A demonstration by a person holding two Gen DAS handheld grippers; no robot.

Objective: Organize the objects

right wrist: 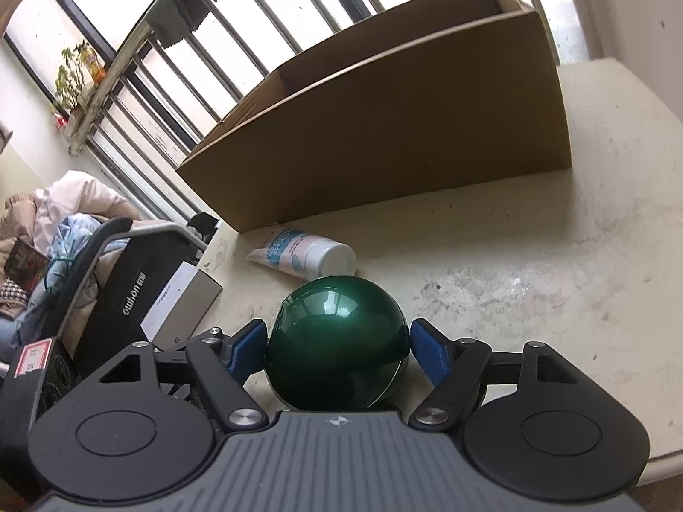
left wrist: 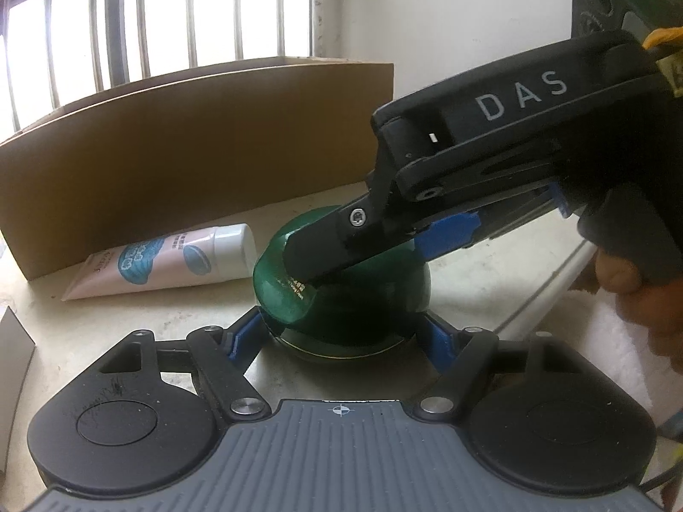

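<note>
Left wrist view shows both grippers at the green jar on the table: the left gripper brackets its base with pads barely touching, and the right gripper, marked "DAS", straddles the domed lid, with slight gaps beside both pads. The glossy curve could slip and roll toward the tube by the cardboard box. A black case reads "owhon".
</note>
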